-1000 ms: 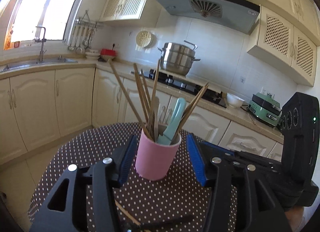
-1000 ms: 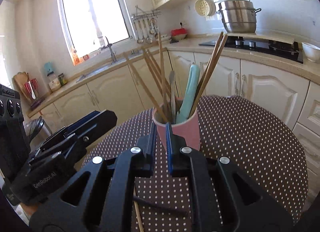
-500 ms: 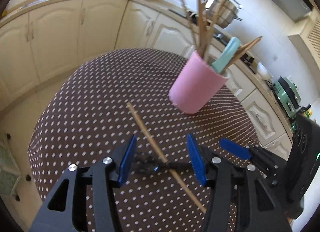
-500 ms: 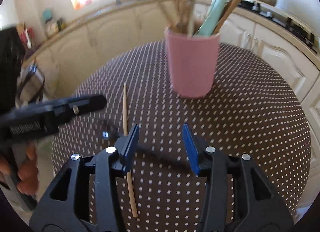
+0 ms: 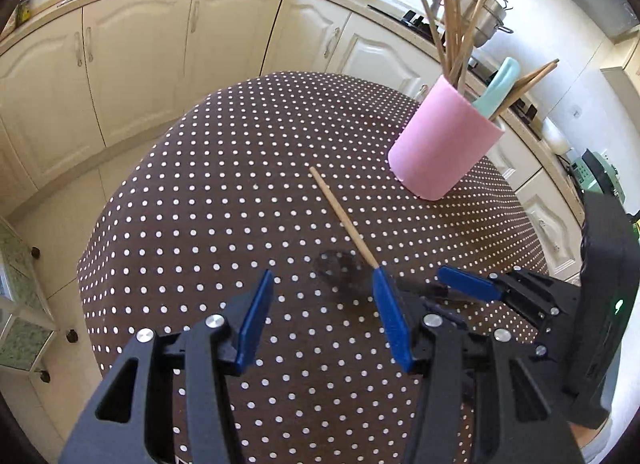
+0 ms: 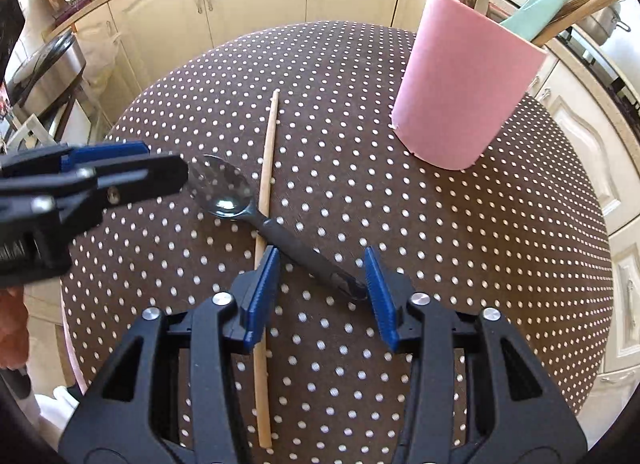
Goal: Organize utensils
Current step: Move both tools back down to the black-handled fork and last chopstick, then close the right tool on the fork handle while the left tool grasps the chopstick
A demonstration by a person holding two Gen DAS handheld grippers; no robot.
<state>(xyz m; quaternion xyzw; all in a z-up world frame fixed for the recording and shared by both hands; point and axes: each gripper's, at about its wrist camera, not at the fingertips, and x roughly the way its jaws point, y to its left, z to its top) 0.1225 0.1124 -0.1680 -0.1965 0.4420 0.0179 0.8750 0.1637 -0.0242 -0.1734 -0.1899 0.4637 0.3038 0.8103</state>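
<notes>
A pink utensil cup (image 5: 444,143) (image 6: 464,91) stands on the round polka-dot table (image 5: 224,167) (image 6: 500,244), holding several chopsticks, a spoon and a mint-green utensil. A wooden chopstick (image 5: 344,217) (image 6: 267,179) and a dark spoon (image 5: 340,268) (image 6: 256,213) lie crossed on the cloth. My right gripper (image 6: 320,284) is open, low over the table, its jaws either side of the spoon's handle. My left gripper (image 5: 320,312) is open and empty, hovering near the spoon's bowl; it shows in the right wrist view (image 6: 120,171).
Cream kitchen cabinets (image 5: 132,63) run behind the table. A steel pot (image 5: 480,23) sits on the hob at the back counter. A green appliance (image 5: 592,175) stands on the counter to the right.
Both grippers pulled back from the cup and tilted down to the table. The right gripper opened and came down around the spoon's handle. The left gripper stayed open.
</notes>
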